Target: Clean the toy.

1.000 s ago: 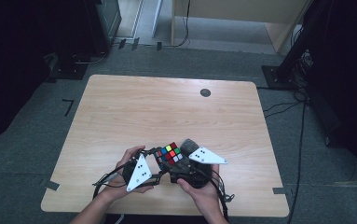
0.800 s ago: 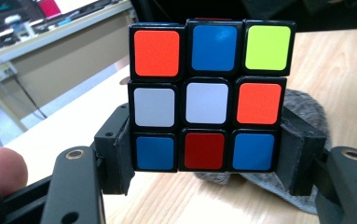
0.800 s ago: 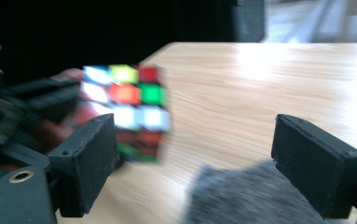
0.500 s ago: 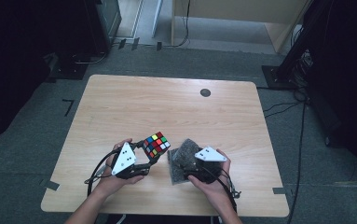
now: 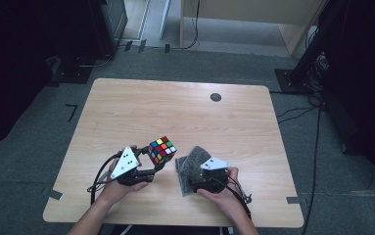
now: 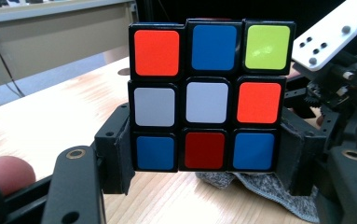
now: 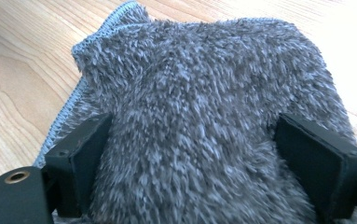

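Note:
A scrambled Rubik's cube [image 5: 162, 149] hangs just above the wooden table [image 5: 175, 112], near its front edge. My left gripper [image 5: 158, 156] is shut on it, one black pad on each side. The left gripper view shows the cube [image 6: 206, 95] face-on between the jaws of the left gripper [image 6: 209, 163], with red, blue, white, orange and yellow-green stickers. To the right, a fuzzy grey cloth [image 5: 187, 164] lies bunched on the table, and my right gripper [image 5: 195, 170] is shut on it. The cloth [image 7: 204, 107] bulges up between the jaws of the right gripper [image 7: 213, 154]. The cloth [image 6: 264, 186] lies below the cube.
A small black round spot [image 5: 216, 97] sits near the table's far edge. Bare wood spreads behind the hands. The right gripper's white plate [image 6: 330, 32] stands close to the cube's right side. Cables [image 5: 302, 110] and dark stands [image 5: 302, 68] lie on the floor beyond the table.
The cloth and cube were together between both hands; they have parted. The left gripper carried the cube left, and the right gripper sank to the table with the cloth.

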The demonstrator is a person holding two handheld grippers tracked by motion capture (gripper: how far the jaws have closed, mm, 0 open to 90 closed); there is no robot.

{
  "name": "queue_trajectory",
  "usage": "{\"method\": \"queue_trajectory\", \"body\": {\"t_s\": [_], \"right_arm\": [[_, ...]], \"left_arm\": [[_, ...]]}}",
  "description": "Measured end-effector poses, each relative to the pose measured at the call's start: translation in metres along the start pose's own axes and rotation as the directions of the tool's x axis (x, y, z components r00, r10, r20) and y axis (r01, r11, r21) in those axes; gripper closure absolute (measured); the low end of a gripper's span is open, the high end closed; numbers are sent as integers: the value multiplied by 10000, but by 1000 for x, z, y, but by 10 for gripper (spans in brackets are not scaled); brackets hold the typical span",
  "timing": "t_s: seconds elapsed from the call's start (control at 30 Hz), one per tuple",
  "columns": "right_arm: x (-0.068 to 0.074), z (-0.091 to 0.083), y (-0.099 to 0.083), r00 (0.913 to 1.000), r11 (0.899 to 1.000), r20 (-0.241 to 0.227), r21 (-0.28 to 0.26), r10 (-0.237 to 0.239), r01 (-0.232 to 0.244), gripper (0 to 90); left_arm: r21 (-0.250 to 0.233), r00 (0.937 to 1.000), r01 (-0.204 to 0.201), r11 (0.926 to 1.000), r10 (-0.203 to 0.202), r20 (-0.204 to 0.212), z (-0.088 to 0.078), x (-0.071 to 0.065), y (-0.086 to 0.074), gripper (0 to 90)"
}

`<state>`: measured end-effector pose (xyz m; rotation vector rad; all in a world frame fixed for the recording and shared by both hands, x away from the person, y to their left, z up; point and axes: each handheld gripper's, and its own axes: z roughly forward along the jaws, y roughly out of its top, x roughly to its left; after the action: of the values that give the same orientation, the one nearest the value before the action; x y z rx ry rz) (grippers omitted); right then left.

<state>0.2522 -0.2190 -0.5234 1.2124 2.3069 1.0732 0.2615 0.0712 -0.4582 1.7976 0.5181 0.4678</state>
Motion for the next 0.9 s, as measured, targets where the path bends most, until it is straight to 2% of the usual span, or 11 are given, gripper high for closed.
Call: {"method": "queue_trajectory", "body": {"t_s": [0.17,0.27,0.33,0.4,0.43,0.5,0.53,0.63,0.77,0.83,0.9], "right_arm": [[2,0,0,9999,10000,128,1,-15,15,163],[3,-3,-2,10000,9995,58,-319,-57,59,426],[4,-5,-3,9999,9990,-10,-423,-106,106,538],[5,-7,-1,9999,9992,30,-367,-157,158,604],[6,-9,0,9994,9990,180,-343,-284,290,621],[8,-15,5,9982,9965,451,-730,-383,415,630],[9,-20,8,9984,9933,448,-1085,-343,390,631],[13,-39,20,9992,9728,327,-2296,-223,292,631],[20,-66,35,9994,9312,279,-3633,-220,307,629],[26,-77,41,9987,9096,213,-4123,-471,517,629],[35,-87,48,9963,8888,257,-4505,-818,846,629]], "left_arm": [[-36,9995,223,9997,-223,-230,0,1,0,341],[-59,9981,612,9981,-612,-27,0,4,2,342],[105,9962,865,9962,-865,61,1,6,2,342],[176,9970,772,9969,-772,-11,1,6,2,342],[168,9984,547,9984,-544,-134,1,4,1,342],[265,9997,232,9994,-234,82,1,1,2,343],[363,9999,167,9992,-166,-32,2,-1,3,342],[604,9999,-55,9982,63,-136,6,-5,3,343],[983,9991,-425,9943,422,52,10,-12,6,344],[1190,9978,-632,9909,605,260,12,-16,8,344],[1584,9948,-995,9823,947,376,15,-21,10,344]]}}
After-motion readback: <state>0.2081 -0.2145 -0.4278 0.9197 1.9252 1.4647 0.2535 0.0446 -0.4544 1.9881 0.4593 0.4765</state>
